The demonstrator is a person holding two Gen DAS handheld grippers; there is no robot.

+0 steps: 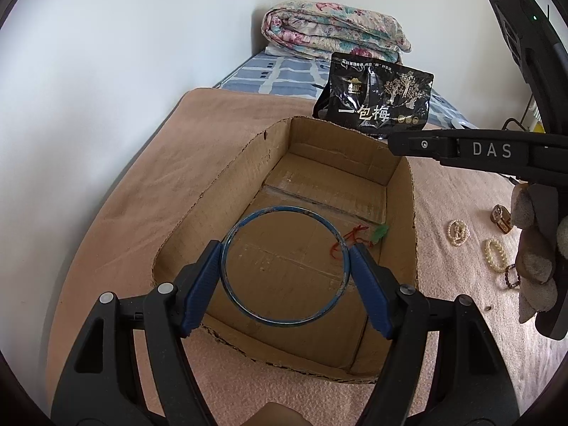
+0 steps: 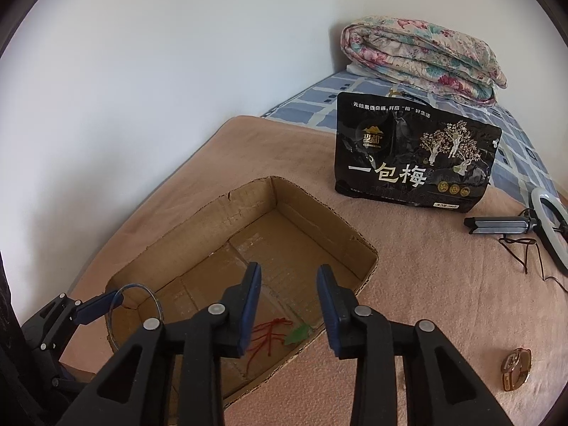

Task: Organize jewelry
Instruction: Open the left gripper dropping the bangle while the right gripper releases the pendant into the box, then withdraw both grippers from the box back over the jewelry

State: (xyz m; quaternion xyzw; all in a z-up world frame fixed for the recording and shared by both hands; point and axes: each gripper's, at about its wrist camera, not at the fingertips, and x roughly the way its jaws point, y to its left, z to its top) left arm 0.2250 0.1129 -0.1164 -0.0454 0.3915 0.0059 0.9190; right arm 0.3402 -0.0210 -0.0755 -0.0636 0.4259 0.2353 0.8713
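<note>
A blue bangle [image 1: 285,266] was gripped across its width by the left gripper [image 1: 285,269] over the cardboard box [image 1: 404,213]. The right gripper [image 2: 289,305] stood part-open, empty, above a red-corded pendant [image 2: 284,335]. An early release could bounce the bangle out.

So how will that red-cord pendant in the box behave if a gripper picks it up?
The red-cord pendant lies in loose squiggles on the cardboard box floor, so the cord is probably floppy and would dangle. The small green piece looks light. The thin cord lies flat, so pinching it may be fiddly.
</note>
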